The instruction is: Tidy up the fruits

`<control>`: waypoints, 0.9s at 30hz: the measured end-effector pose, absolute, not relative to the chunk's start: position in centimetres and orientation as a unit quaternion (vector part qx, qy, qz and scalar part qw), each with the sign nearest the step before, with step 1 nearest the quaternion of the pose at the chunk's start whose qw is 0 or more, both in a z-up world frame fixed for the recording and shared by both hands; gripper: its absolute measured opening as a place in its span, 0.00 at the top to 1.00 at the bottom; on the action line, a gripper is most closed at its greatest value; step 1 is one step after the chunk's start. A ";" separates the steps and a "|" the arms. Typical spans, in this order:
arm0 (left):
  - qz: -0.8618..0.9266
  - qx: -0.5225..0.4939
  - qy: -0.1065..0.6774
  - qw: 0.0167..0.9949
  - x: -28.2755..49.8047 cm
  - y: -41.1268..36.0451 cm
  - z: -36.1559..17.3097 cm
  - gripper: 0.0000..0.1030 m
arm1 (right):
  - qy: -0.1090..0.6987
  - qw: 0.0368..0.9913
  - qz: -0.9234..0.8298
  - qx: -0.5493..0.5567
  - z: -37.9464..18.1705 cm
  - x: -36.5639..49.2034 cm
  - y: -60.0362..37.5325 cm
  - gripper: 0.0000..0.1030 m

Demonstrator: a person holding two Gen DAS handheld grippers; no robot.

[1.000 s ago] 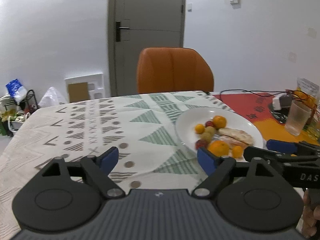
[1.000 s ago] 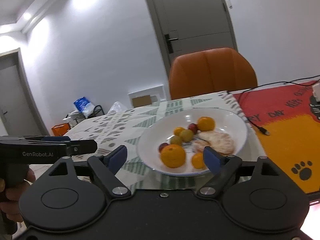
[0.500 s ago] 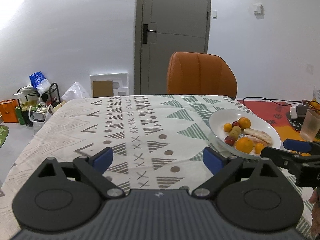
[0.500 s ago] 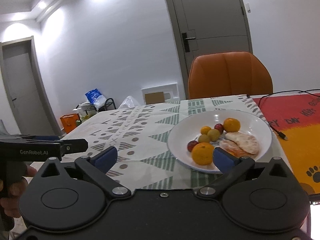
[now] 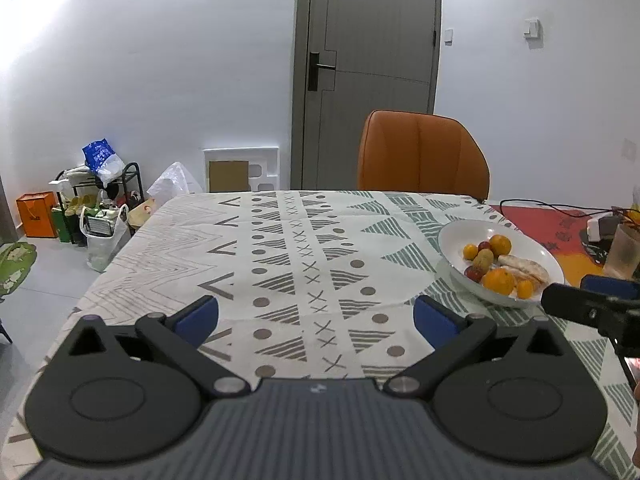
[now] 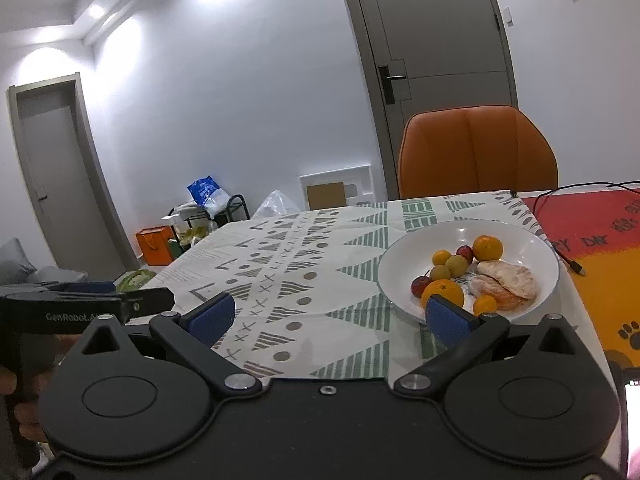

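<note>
Both empty: left gripper [image 5: 316,320] opening wide over bare patterned surface [image 5: 280,264], right gripper [image 6: 330,318] spread wide just short of white bowl [image 6: 400,276] holding the fruits [image 6: 476,276]. Best left alone if sorted; otherwise reach one fruit at a time

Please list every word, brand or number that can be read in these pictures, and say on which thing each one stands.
"GenRobot.A", cut off by the right gripper's body: on the side of the left gripper, right wrist view.
Partial dark letters, about "RY DAY": on the red and orange mat; the rest is too blurred to read.
Print on the blue bag and the orange bag on the floor: too small to read.
</note>
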State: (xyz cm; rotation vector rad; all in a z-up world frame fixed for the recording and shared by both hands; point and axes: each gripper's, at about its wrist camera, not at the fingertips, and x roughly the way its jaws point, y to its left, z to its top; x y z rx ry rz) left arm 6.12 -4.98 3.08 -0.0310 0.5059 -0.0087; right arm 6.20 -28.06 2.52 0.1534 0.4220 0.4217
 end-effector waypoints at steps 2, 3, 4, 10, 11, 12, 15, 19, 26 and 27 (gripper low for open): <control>-0.007 -0.014 0.249 0.968 5.5 -4.9 3.3 0.00 | 0.209 0.954 0.202 0.075 2.7 5.8 -28.0 0.00; -0.007 -0.013 0.250 0.968 5.3 -4.8 3.3 0.00 | 0.209 0.955 0.199 0.074 2.7 5.6 -28.0 0.00; -0.007 -0.013 0.250 0.968 5.0 -4.8 3.4 0.00 | 0.208 0.955 0.196 0.073 2.8 5.3 -28.0 0.00; -0.008 -0.011 0.258 0.966 3.5 -4.9 3.3 0.00 | 0.214 0.958 0.180 0.065 3.1 4.5 -28.0 0.00; -0.006 -0.007 0.260 0.965 3.3 -4.9 3.3 0.00 | 0.214 0.958 0.180 0.065 3.1 4.3 -28.0 0.00; -0.004 -0.004 0.263 0.965 3.1 -5.0 3.3 0.00 | 0.217 0.957 0.180 0.064 3.1 4.2 -28.0 0.00; -0.005 -0.002 0.267 0.964 2.5 -4.9 3.4 0.00 | 0.227 0.956 0.177 0.057 3.0 3.8 -27.9 0.00; -0.006 0.001 0.268 0.963 1.9 -4.9 3.5 0.00 | 0.232 0.953 0.186 0.062 2.9 3.2 -28.1 0.00; -0.003 -0.009 0.275 0.961 1.5 -4.1 3.2 0.00 | 0.224 0.955 0.188 0.058 3.3 2.5 -28.0 0.00; -0.001 -0.008 0.275 0.961 1.5 -4.1 3.3 0.00 | 0.224 0.954 0.188 0.058 3.3 2.5 -28.0 0.00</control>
